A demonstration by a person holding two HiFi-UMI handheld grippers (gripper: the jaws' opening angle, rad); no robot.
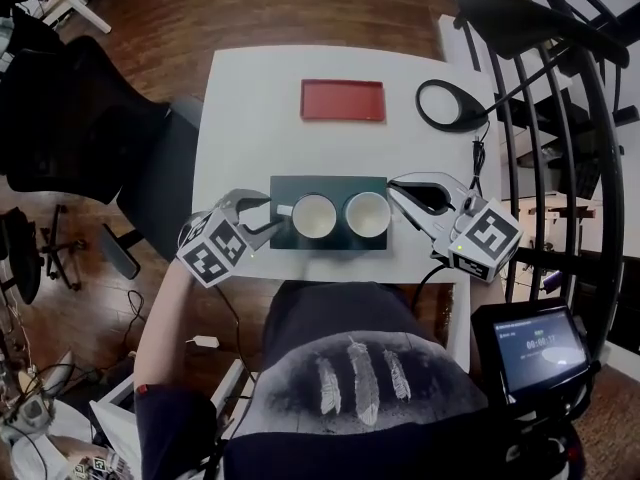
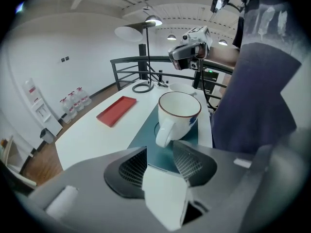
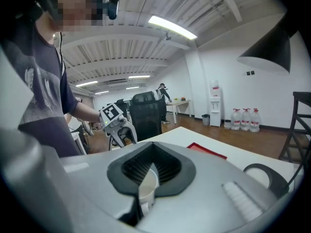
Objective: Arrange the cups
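Looks pretty much wrapped up to me: both cups, the left cup (image 1: 313,215) and the right cup (image 1: 367,214), sit upright side by side on the dark green mat (image 1: 330,183) near the front edge of the tabletop (image 1: 250,108), almost touching. The left hand-held gripper (image 1: 268,215) has its jaws spread with nothing in them, that cup's handle poking out just ahead, and the right hand-held gripper (image 1: 398,188) is pressed together just beside the other cup, apparently empty. I'd guess all that's left is some handle-straightening, if that.
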